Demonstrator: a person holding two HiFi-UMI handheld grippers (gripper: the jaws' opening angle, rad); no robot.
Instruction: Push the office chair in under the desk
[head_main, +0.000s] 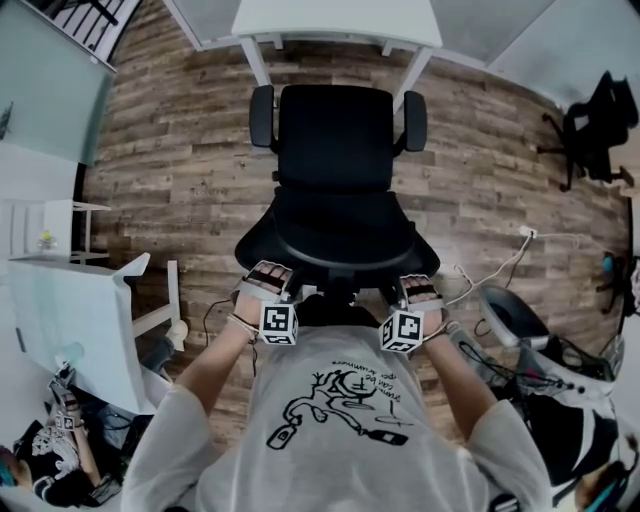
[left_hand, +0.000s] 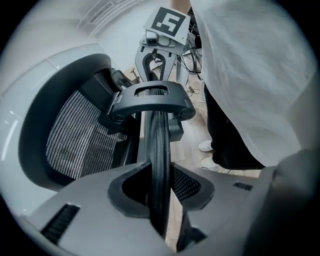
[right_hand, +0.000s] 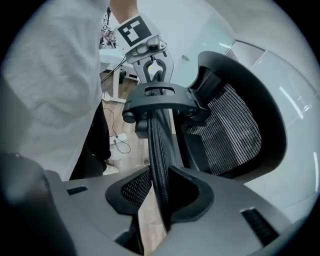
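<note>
The black office chair (head_main: 335, 150) faces the white desk (head_main: 335, 25), its seat and armrests just short of the desk's front edge. I stand behind it. My left gripper (head_main: 268, 275) and right gripper (head_main: 420, 288) hold the top rim of the backrest, left and right of its middle. In the left gripper view the thin black rim (left_hand: 159, 150) runs between the jaws of the left gripper (left_hand: 159, 200), pinched from both sides. In the right gripper view the mesh rim (right_hand: 157, 145) sits clamped in the right gripper (right_hand: 161, 200). The headrest bracket (left_hand: 150, 97) lies between the two grippers.
Another white desk (head_main: 70, 310) stands at my left, with a person (head_main: 60, 440) sitting low beside it. White cables (head_main: 500, 270) trail over the wood floor at right, near a white frame (head_main: 520, 320). A second black chair (head_main: 595, 130) stands far right.
</note>
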